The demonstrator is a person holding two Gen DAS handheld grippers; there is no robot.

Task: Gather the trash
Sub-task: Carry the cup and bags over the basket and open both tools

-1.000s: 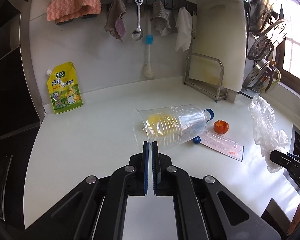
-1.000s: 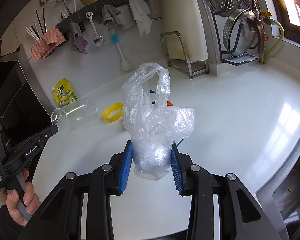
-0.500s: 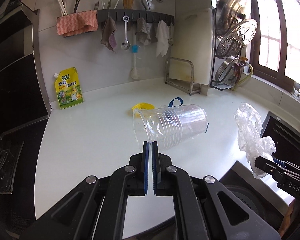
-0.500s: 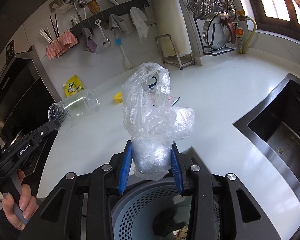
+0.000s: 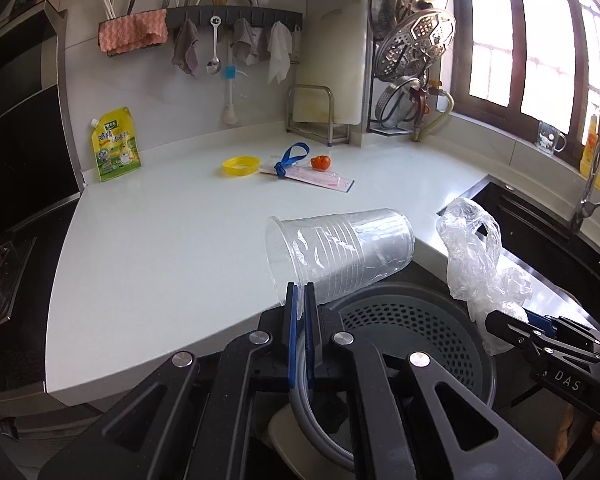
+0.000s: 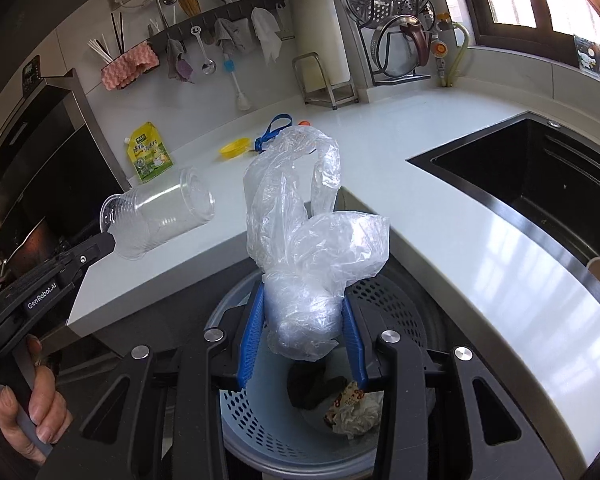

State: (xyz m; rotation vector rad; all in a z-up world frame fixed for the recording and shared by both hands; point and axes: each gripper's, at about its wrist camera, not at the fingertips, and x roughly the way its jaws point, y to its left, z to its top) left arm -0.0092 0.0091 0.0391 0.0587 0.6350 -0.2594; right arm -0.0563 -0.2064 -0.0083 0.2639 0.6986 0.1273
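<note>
Left claw [image 5: 299,300] clamped on the rim of a clear plastic cup [image 5: 340,254], blue pads nearly together with only the thin wall between them. Cup lies on its side in the air, mouth toward 9 o'clock, base toward 3, hanging over the worktop [image 5: 160,248] edge and the perforated grey trash bin [image 5: 400,320]. Much of the bin is blocked by the claw body in the left view.

Right claw [image 6: 302,322] clamped on a crumpled clear plastic bag [image 6: 300,240], which bulges up toward 12 o'clock directly above the bin [image 6: 392,308]. Bag hides most of the gap between the pads. Bin floor partly visible: crumpled paper scrap [image 6: 352,408] and a dark object too hidden to identify.

On the worktop at 12 o'clock, well apart from the claws: yellow ring lid [image 5: 241,166], blue strap [image 5: 290,158], small red-orange item [image 5: 320,163], unclear what it is, and a flat pink-printed packet [image 5: 320,179]. Yellow spout pouch [image 5: 115,144] leans on the wall at 10 o'clock. Sink [image 6: 540,184] at 3 o'clock, cut off by frame edge.
</note>
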